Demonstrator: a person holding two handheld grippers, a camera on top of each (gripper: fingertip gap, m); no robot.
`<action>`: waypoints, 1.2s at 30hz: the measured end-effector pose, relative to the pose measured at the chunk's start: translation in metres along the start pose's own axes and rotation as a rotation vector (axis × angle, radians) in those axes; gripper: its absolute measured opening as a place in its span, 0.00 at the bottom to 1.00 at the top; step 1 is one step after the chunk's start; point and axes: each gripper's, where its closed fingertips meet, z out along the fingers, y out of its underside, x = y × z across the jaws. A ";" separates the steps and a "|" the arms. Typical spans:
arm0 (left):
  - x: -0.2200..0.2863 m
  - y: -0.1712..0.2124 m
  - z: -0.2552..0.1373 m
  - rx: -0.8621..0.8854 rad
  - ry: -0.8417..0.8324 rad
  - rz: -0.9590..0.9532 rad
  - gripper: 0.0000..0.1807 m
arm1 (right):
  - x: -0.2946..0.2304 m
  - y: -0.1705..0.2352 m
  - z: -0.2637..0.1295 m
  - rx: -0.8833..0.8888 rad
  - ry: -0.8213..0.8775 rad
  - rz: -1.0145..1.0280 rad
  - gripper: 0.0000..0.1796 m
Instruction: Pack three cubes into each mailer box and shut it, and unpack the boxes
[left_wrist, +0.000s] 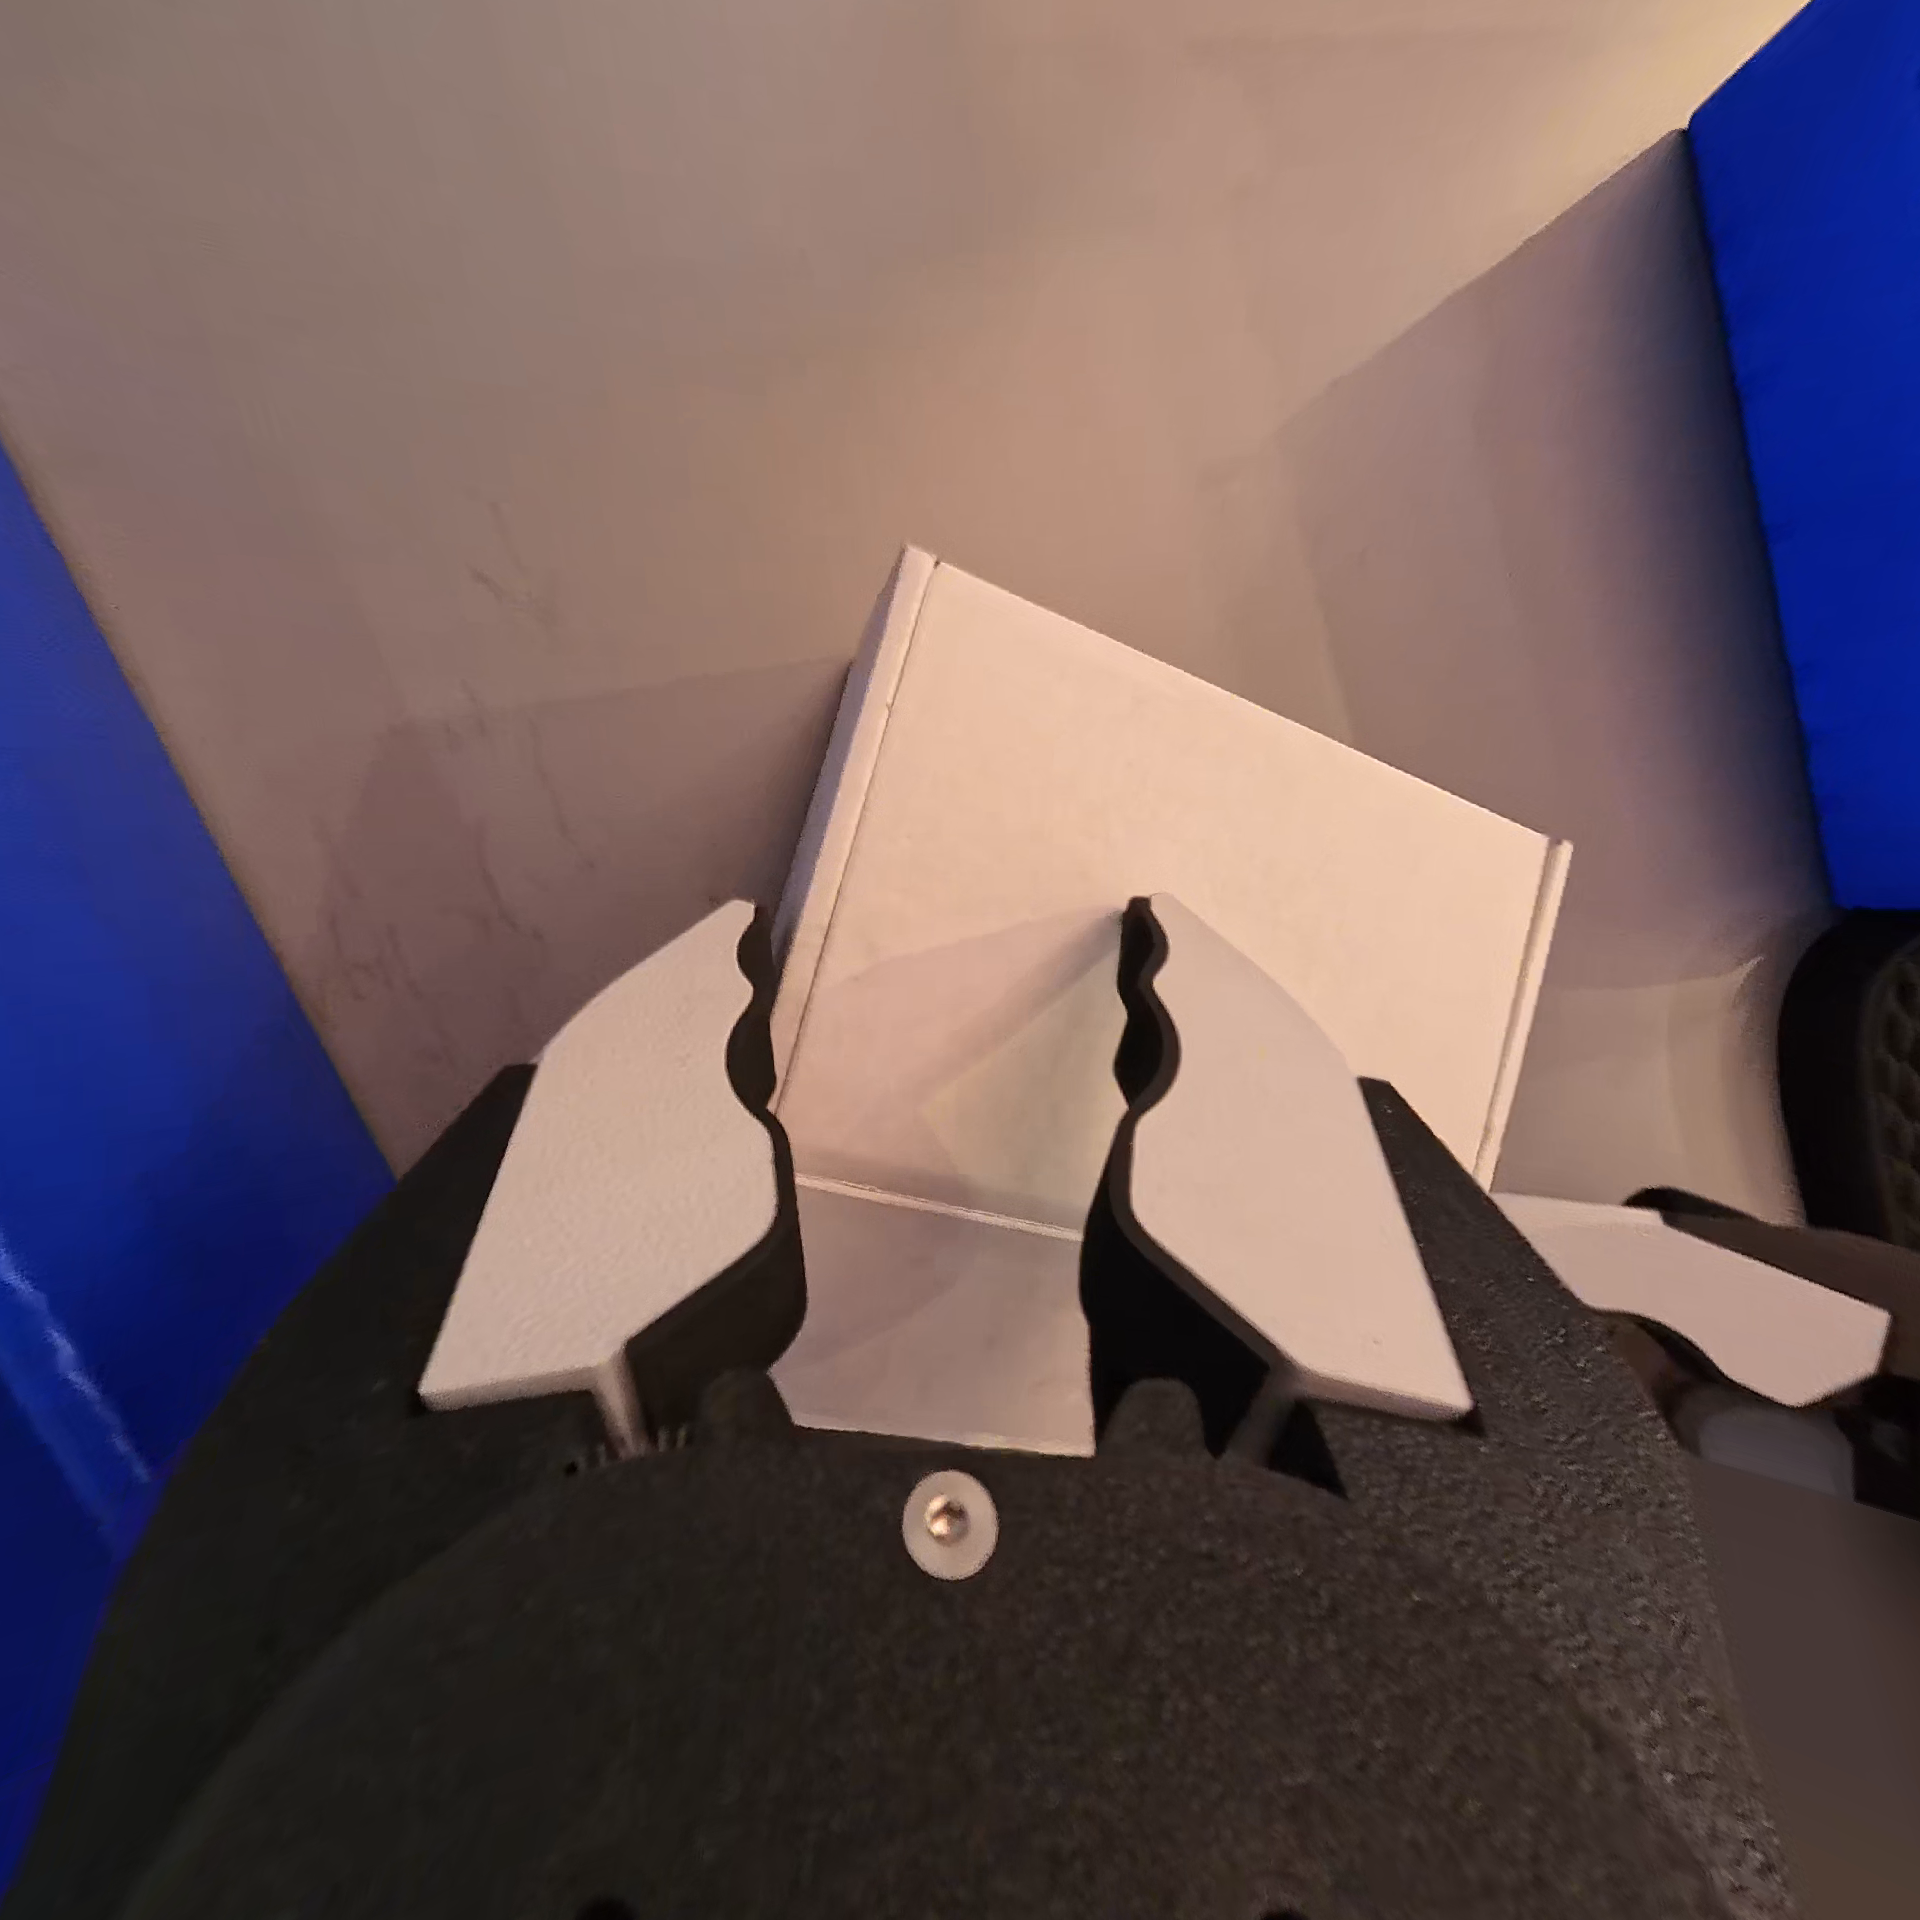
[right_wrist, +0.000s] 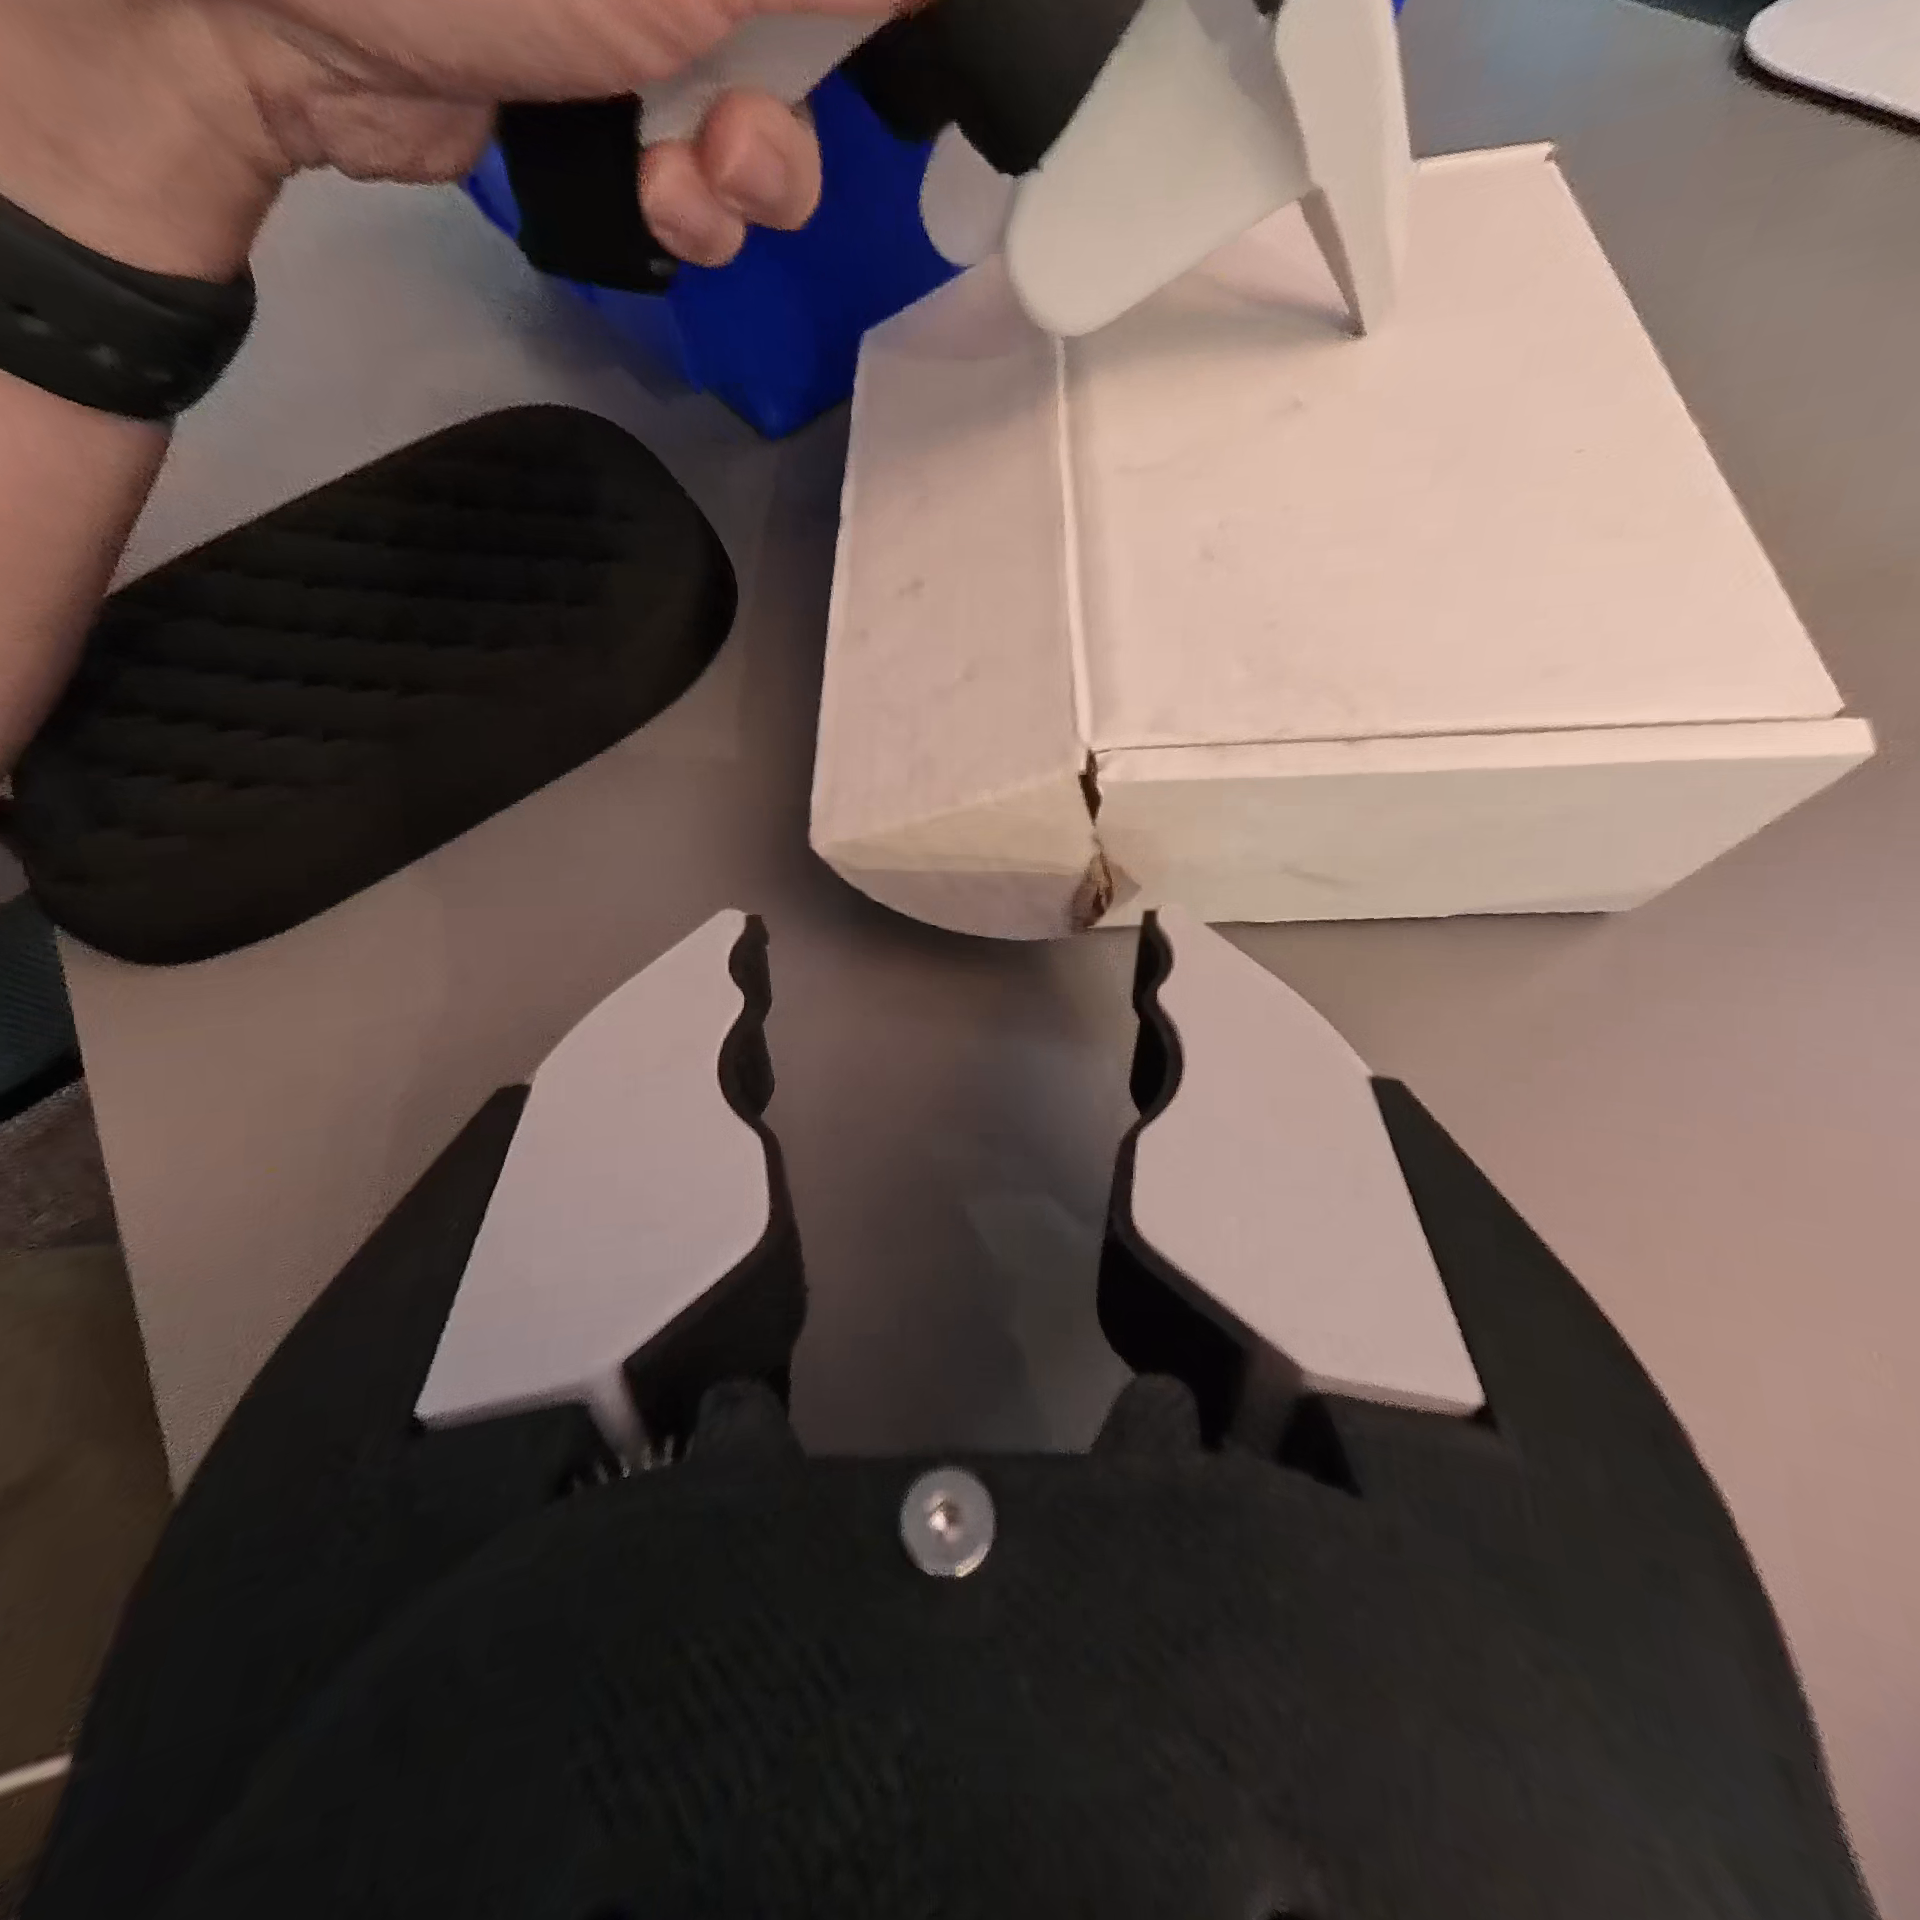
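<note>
The smooth grey tabletop (right_wrist: 1558, 1091) carries 1 closed mailer box (right_wrist: 1351, 582) of matte white cardboard, flat-lidded, scuffed, with a frayed brown tear at its near corner. Beside it lie a glossy blue plastic bin (right_wrist: 769, 312) and 1 rounded black ribbed pad (right_wrist: 364, 675). The right gripper (right_wrist: 951, 925), with 2 white fingers edged in wavy black rubber, hovers open and empty just before the box. The left gripper (left_wrist: 945, 914), gaping too, rests its tips on the lid.
</note>
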 end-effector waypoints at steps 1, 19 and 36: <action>0.003 0.003 0.000 -0.011 0.014 -0.009 0.36 | 0.000 0.003 -0.003 -0.015 -0.013 0.005 0.39; 0.070 0.068 -0.012 -0.087 0.261 0.009 0.45 | 0.017 0.021 -0.067 -0.080 0.061 0.023 0.48; 0.079 0.119 -0.086 0.416 0.390 0.352 0.39 | 0.040 0.024 -0.089 -0.042 0.075 -0.119 0.51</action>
